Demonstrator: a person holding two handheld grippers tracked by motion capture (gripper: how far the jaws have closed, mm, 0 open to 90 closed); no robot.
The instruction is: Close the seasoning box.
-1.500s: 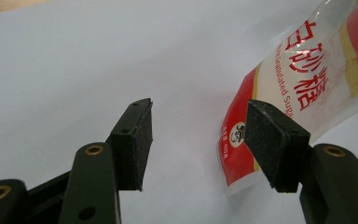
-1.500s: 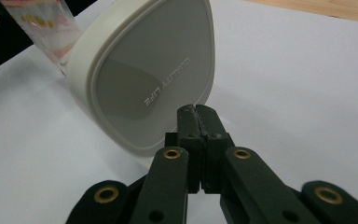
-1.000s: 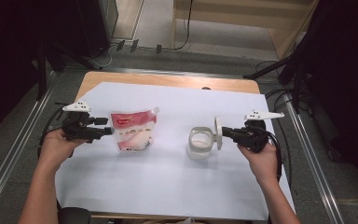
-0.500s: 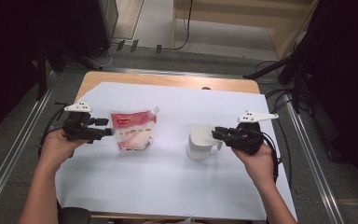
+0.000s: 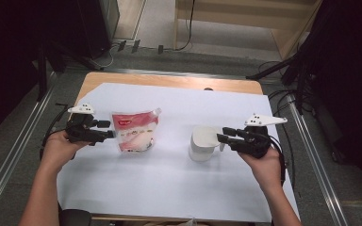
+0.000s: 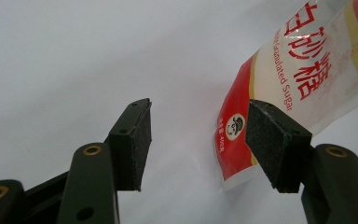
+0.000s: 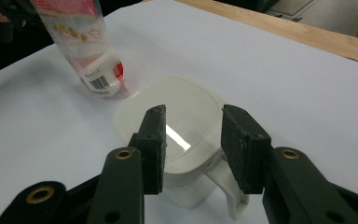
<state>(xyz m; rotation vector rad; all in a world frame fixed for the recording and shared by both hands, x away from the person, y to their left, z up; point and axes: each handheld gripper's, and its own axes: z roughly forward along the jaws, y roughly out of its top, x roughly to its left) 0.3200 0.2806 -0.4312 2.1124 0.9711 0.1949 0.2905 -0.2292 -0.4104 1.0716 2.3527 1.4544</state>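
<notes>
One sugar pouch (image 5: 135, 131) and one white cup (image 5: 203, 143) with a handle sit on the white sheet (image 5: 169, 188) that covers the desk (image 5: 169, 81), one near each hand. The pouch lies left of the middle, its long axis running across the desk, its spout corner pointing toward the cup. The cup stands upright to the right, mouth up, its handle toward the right hand-held gripper (image 5: 224, 134).

The left hand-held gripper (image 5: 108, 130) sits at the pouch's left edge, its jaws well apart; one pad is against the pouch's edge, the other is clear, so nothing is clamped. The right hand-held gripper's jaws have just been opening and now stand apart at the cup's handle side, gripping nothing.
</notes>
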